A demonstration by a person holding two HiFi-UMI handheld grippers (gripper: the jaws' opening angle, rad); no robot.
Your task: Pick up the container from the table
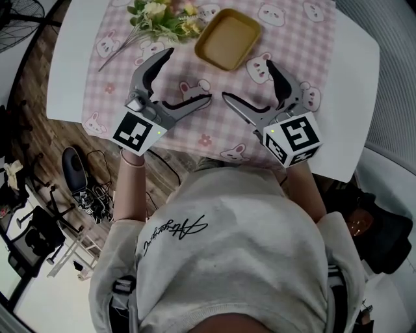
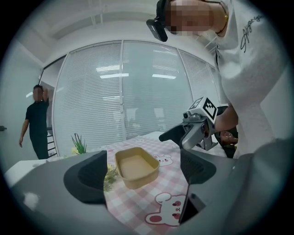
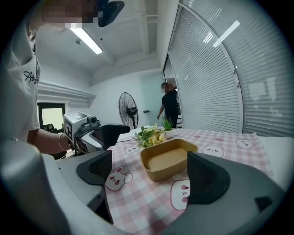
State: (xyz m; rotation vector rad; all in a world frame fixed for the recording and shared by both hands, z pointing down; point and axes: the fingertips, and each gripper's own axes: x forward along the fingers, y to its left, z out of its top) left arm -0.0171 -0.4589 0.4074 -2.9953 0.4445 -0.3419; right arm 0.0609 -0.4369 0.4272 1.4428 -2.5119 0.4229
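Note:
An empty tan rectangular container (image 1: 229, 39) sits on the pink checked cloth (image 1: 214, 123) toward the table's far side. My left gripper (image 1: 190, 77) hovers near and to the left of it, jaws wide apart with nothing between them. My right gripper (image 1: 247, 80) is near and to the right, also open and empty. Ahead of the left gripper's fingers (image 2: 89, 176) lies the container (image 2: 136, 167), well beyond them. In the right gripper view the container (image 3: 167, 159) sits between and past the fingertips (image 3: 206, 178), untouched.
A bunch of flowers (image 1: 160, 18) lies left of the container at the far edge. The white table (image 1: 354, 78) extends past the cloth on both sides. A standing fan (image 3: 129, 111) and a person (image 3: 169, 106) are beyond the table. Cables and gear clutter the floor (image 1: 71, 188).

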